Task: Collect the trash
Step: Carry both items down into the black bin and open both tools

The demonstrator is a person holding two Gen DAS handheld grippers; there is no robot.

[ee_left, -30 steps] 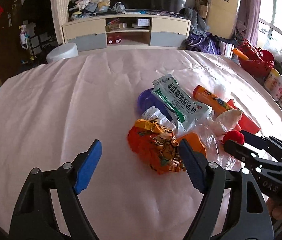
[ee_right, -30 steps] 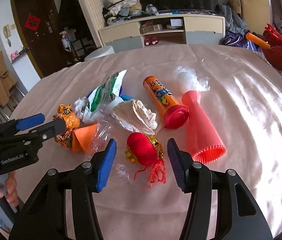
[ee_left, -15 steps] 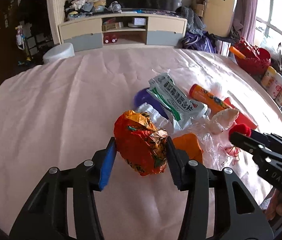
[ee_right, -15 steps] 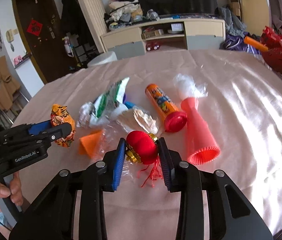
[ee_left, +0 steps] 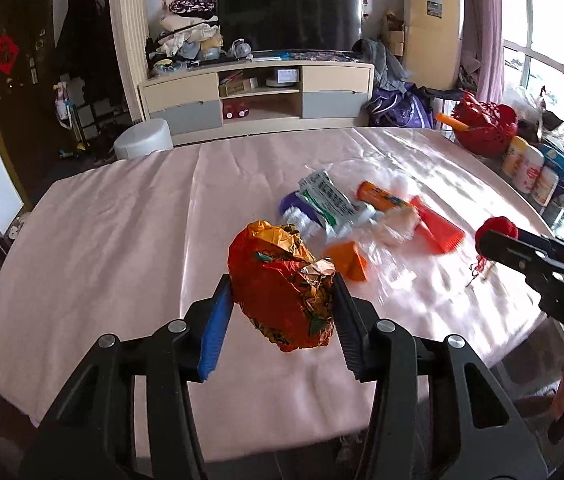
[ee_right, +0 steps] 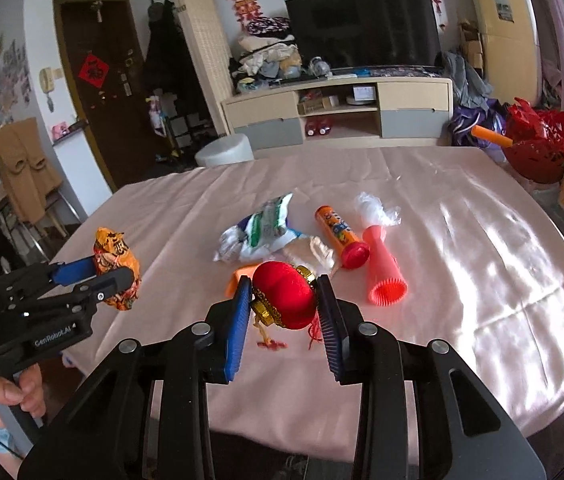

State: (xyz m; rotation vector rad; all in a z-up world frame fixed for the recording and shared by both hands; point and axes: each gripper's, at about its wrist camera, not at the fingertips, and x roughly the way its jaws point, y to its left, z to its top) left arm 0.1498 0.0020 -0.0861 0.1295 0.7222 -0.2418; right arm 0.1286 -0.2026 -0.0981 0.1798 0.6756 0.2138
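So I start with the big round table (ee_right: 462, 280) under its pink cloth, which fills both views. The remaining litter sits in a loose cluster near its middle, at about twelve o'clock from my right gripper: a green and white pouch (ee_right: 266, 224), an orange tube with a red cap (ee_right: 340, 232), a coral paper cone (ee_right: 384, 270), a crumpled tissue (ee_right: 314, 254) and an orange wedge (ee_left: 348, 260) lying on clear film.

My left gripper (ee_left: 282, 312) is clamped about halfway closed on a crumpled orange foil wrapper (ee_left: 282, 288), both pads pressing its sides, and the wrapper hangs clear above the cloth. My right gripper (ee_right: 284, 312) is closed narrower on a small red lantern ornament (ee_right: 284, 300); its gold collar and red tassel dangle below the pads, also off the table. In the left view the right gripper shows at three o'clock, well apart from the left one.

I judge the step in hand to be carrying both pieces away to a bin, which I cannot see in either view. To do it well I would hold both grips firm, since foil can slip and the lantern is round. I would keep the two loads apart and high enough that the tassel does not drag across the film and pull other litter along.
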